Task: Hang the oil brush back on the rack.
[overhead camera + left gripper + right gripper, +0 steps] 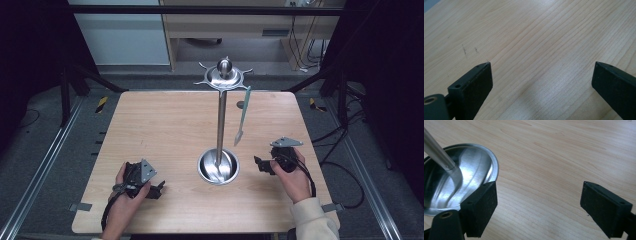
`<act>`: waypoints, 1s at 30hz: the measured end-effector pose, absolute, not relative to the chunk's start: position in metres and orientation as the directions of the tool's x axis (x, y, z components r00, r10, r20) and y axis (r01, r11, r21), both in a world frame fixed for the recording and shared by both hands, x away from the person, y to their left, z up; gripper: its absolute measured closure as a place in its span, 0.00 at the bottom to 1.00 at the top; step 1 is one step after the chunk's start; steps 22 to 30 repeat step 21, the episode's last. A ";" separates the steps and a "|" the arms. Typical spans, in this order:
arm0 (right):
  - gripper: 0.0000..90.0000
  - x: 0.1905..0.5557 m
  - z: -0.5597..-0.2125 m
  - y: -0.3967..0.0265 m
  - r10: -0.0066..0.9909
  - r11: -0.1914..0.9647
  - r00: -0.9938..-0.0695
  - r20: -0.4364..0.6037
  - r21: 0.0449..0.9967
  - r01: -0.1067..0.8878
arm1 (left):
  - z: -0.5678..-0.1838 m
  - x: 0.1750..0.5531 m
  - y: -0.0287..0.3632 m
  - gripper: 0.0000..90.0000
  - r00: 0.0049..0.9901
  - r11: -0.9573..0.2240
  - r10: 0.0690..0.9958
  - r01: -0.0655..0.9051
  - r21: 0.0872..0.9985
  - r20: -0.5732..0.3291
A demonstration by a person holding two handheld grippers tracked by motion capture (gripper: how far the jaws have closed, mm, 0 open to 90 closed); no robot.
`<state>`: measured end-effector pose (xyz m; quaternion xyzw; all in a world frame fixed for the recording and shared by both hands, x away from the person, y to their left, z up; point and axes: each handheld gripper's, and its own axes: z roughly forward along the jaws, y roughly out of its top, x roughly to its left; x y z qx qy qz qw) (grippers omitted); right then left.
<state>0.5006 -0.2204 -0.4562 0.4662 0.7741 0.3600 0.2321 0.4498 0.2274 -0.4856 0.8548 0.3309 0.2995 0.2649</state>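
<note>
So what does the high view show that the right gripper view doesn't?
High view: the stand's hooked top, a pale green utensil hanging from it, the person's hands, and the left gripper. Right gripper view: a close look between the right gripper's wide-open jaws, nothing between them. Both: the wooden table, the stand's steel dish base and its pole.
</note>
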 end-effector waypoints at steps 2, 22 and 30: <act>0.16 0.503 -0.458 -0.220 0.891 0.303 -0.454 -0.022 0.772 0.559 | -0.486 0.450 0.227 0.03 0.602 -0.641 0.724 0.407 0.651 0.337; 0.16 0.514 -0.483 -0.218 0.918 0.251 -0.396 0.012 0.755 0.606 | -0.486 0.452 0.226 0.03 0.601 -0.639 0.725 0.405 0.655 0.336; 0.16 0.514 -0.483 -0.218 0.918 0.251 -0.396 0.012 0.755 0.606 | -0.486 0.452 0.226 0.03 0.601 -0.639 0.725 0.405 0.655 0.336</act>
